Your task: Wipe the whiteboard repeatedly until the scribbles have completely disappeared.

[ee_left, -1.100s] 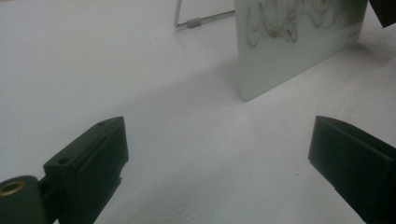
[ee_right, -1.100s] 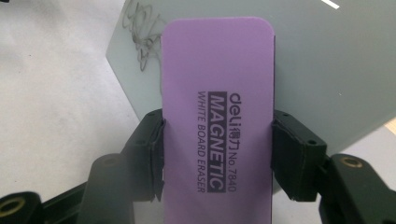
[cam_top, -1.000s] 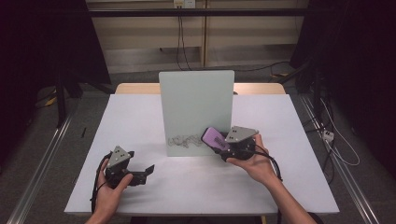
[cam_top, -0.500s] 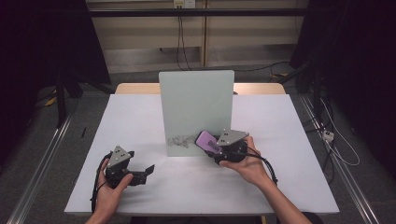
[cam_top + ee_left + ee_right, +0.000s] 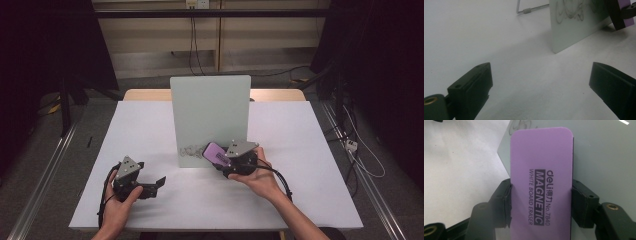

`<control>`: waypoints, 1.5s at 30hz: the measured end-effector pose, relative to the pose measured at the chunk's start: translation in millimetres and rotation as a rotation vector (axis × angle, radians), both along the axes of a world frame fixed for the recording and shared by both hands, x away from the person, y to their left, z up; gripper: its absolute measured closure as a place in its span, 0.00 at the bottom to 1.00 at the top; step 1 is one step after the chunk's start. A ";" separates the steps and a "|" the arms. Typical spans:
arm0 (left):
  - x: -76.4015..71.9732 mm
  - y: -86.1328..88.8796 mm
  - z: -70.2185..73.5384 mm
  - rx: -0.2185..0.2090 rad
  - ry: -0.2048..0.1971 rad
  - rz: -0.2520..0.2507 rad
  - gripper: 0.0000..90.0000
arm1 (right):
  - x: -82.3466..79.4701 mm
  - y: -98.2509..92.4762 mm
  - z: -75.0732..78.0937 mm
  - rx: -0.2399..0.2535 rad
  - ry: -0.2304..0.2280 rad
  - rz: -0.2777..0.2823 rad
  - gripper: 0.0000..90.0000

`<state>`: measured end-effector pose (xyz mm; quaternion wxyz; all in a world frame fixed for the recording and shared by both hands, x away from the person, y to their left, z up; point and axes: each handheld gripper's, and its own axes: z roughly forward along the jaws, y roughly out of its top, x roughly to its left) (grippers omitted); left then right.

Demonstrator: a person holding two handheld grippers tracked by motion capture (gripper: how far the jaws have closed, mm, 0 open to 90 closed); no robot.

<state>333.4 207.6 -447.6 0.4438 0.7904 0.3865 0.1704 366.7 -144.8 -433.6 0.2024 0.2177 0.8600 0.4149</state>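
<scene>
**Purple eraser held at the foot of the whiteboard**

A white desk (image 5: 150, 130) stands in a dim room, with dark floor and cables behind it. We see the purple eraser (image 5: 541, 182) clamped by its long sides between the two jaws of the right tool (image 5: 541, 202); its face reads "magnetic white board eraser". In the high view the eraser (image 5: 216, 153) sits low against the front of the small upright whiteboard (image 5: 210, 115), near the board's bottom edge and just to the right of a dark scribble (image 5: 190, 150) drawn there. We cannot tell whether the eraser's pad actually presses on the board. The right hand (image 5: 255, 172) carries the tool from the right side of the board, with its cable trailing back along the forearm.

Further out, the left tool (image 5: 159, 182) rests low over the desk, well apart from the board, held by the left hand (image 5: 120, 200). In the left gripper view its jaws stand wide apart with nothing between them, only bare desk. That view also catches the board's lower corner (image 5: 574, 30), the scribble (image 5: 570, 10) and a wire stand (image 5: 526, 10) behind.
</scene>
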 end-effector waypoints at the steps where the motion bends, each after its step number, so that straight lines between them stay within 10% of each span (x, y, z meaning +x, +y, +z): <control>1: 0.0 0.0 -0.2 -0.002 0.003 0.001 0.05 | 0.0 0.0 0.0 0.000 0.000 0.000 0.46; 22: -0.2 2.3 0.8 -0.005 -0.001 0.003 0.05 | 3.1 -30.8 27.6 0.049 -0.060 -0.085 0.46; 45: -0.3 0.8 0.8 -0.011 -0.005 0.003 0.05 | -0.4 -2.3 2.6 0.003 -0.011 -0.016 0.46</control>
